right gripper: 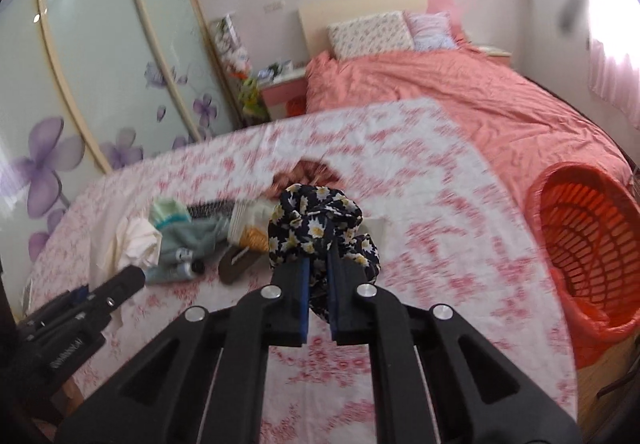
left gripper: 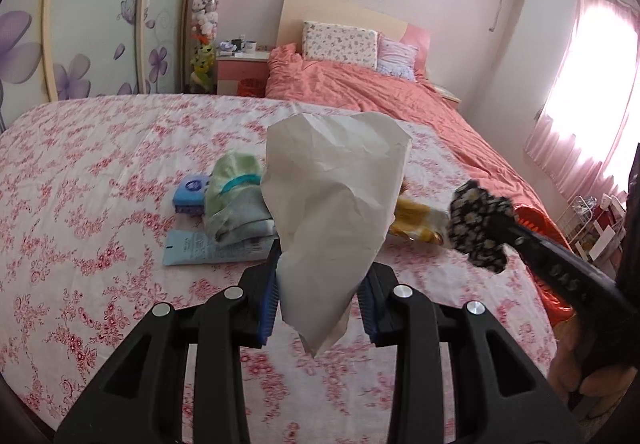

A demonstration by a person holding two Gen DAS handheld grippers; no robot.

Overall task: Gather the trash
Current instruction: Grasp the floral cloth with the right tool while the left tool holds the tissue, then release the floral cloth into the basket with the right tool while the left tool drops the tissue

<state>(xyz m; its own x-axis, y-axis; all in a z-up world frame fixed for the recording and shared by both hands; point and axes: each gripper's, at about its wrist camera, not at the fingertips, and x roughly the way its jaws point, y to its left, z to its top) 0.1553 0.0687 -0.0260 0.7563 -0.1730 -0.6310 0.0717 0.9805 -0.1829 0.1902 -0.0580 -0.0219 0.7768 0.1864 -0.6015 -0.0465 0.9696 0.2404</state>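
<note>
My left gripper (left gripper: 320, 268) is shut on a crumpled white paper (left gripper: 336, 183), held above the floral-sheeted surface (left gripper: 100, 163). In the right wrist view that paper (right gripper: 136, 240) shows at the tip of the left gripper (right gripper: 132, 276). My right gripper (right gripper: 318, 264) is shut on a dark scrunchie with a daisy print (right gripper: 316, 219), lifted off the sheet. From the left wrist view the scrunchie (left gripper: 480, 224) hangs at the right, over a yellow wrapper (left gripper: 416, 219).
On the sheet lie green and grey-blue cloths (left gripper: 236, 199), a pale blue packet (left gripper: 208, 248) and a small blue box (left gripper: 192, 195). An orange mesh basket (right gripper: 588, 236) stands at the right edge. A bed with a salmon cover (right gripper: 460, 95) lies behind.
</note>
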